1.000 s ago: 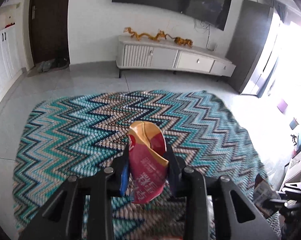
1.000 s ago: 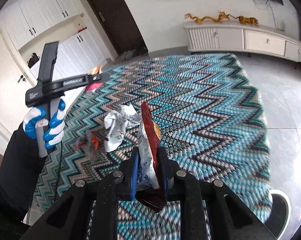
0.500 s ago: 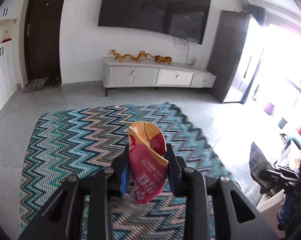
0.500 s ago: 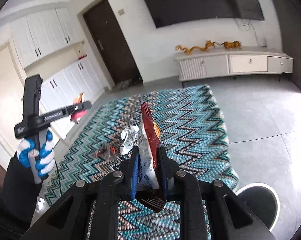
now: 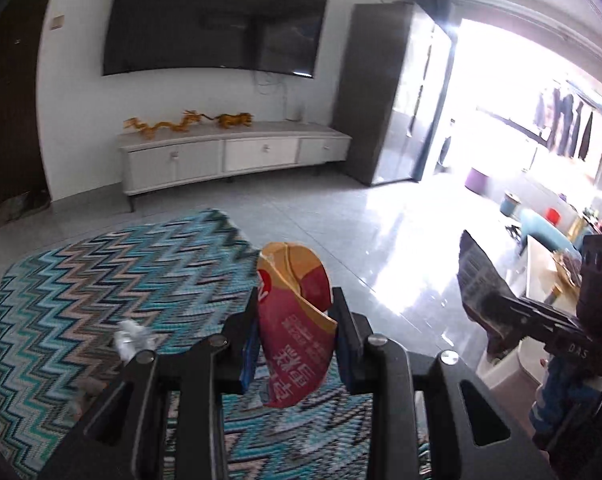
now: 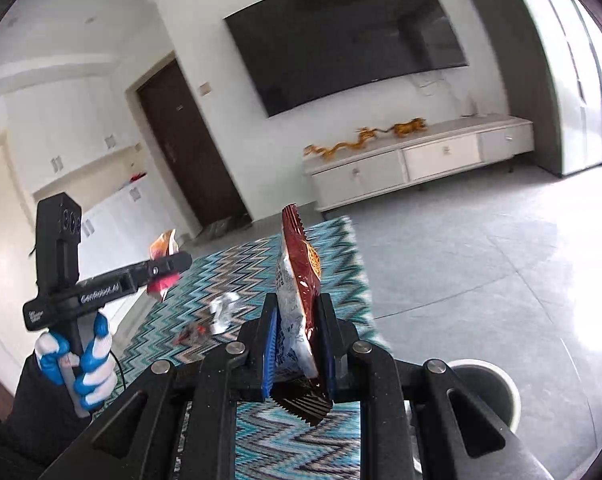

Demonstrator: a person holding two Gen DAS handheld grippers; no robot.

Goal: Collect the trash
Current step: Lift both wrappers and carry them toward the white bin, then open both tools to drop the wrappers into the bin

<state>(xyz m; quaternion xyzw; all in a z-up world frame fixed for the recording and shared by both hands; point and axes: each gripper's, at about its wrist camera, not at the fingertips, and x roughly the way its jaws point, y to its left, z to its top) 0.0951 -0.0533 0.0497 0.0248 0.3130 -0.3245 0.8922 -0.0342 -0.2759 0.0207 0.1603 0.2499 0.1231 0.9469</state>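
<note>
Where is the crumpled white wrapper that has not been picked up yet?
In the right wrist view the crumpled white wrapper lies on the zigzag rug, left of the right gripper, with a small red scrap beside it.

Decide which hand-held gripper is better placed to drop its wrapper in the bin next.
Right, probably: its hand-held gripper holds the brown wrapper right beside the bin; the left view shows no bin.

Glossy foil wrapper (image 6: 299,280), woven rug (image 5: 101,280)
</note>
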